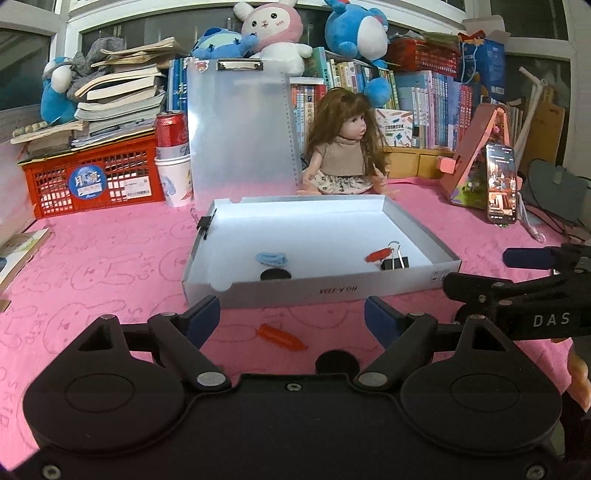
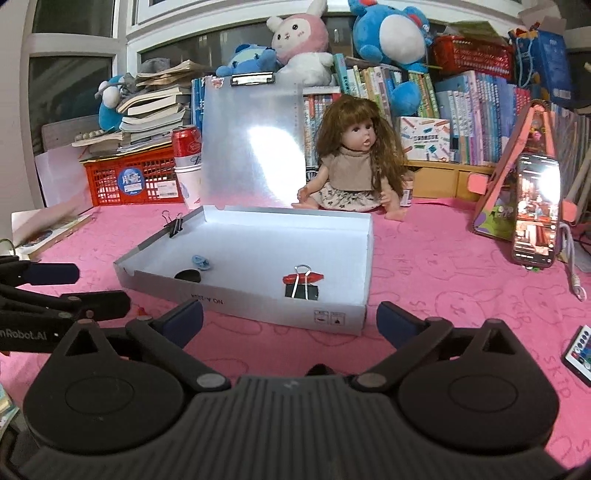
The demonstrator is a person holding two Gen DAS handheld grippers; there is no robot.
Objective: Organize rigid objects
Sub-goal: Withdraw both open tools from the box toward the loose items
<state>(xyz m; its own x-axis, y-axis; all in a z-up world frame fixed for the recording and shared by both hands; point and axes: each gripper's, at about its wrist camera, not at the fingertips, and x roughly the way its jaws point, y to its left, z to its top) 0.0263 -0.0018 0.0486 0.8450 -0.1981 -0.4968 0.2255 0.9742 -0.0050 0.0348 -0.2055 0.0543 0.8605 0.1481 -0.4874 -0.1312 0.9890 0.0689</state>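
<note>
Tools, my left [image 1: 291, 314] and right [image 2: 290, 319], both spread and empty, hover before the white tray [image 1: 332, 291] on the pink desk [image 1: 110, 266].

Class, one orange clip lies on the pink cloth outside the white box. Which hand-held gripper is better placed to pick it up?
Left. The orange clip lies just ahead between the open left hand-held gripper fingers; the right hand-held gripper faces the white box instead.

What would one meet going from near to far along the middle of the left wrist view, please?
Left gripper, open → orange clip on the pink cloth → white box's front wall → blue clip inside it → clipboard standing behind → pink rabbit plush.
</note>
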